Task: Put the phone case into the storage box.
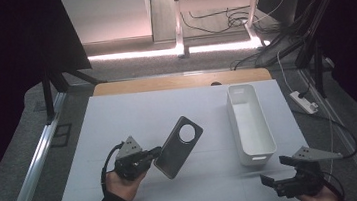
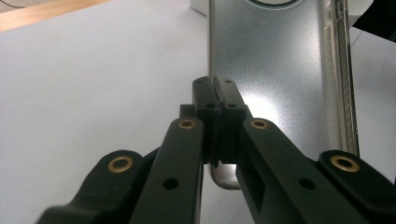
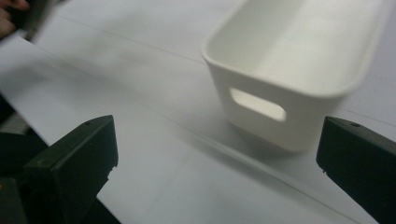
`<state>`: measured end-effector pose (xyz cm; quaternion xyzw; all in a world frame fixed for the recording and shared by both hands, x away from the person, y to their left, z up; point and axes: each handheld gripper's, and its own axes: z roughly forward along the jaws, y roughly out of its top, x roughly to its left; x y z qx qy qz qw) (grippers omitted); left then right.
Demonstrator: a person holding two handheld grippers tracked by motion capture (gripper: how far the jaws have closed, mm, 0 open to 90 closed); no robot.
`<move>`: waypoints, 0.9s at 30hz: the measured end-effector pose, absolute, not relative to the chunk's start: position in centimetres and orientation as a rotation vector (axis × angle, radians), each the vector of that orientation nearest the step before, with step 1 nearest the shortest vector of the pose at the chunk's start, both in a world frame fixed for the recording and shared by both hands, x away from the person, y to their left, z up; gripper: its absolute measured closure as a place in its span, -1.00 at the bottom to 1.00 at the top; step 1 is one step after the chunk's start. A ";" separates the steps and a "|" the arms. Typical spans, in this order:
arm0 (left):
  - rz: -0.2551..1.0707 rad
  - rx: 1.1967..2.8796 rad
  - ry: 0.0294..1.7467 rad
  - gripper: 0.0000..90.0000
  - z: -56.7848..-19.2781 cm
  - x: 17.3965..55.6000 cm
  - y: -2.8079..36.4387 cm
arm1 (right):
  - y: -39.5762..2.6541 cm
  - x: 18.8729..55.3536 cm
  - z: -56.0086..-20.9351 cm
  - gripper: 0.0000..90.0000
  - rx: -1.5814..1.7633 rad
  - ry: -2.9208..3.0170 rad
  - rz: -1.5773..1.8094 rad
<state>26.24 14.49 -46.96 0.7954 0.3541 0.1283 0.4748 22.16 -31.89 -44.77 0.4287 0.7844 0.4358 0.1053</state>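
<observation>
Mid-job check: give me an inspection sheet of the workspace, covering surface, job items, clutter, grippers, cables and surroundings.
Surface: white sheet over a wooden table.
Job's things: grey phone case with a round cut-out, pinched at its near edge; empty white bin to its right.
Clutter: nothing seen on the sheet.
Grippers: left gripper shut on the phone case; right gripper open, holding nothing, near the bin's end.
Cables: white power strip by the table's right side; loose cables on the floor beyond.
Surroundings: dark frame posts, carpeted floor.
</observation>
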 end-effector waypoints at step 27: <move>0.276 1.972 0.859 0.98 -47.2 26.6 13.9 | -26.7 27.2 -42.6 -1.00 1.288 2.437 1.506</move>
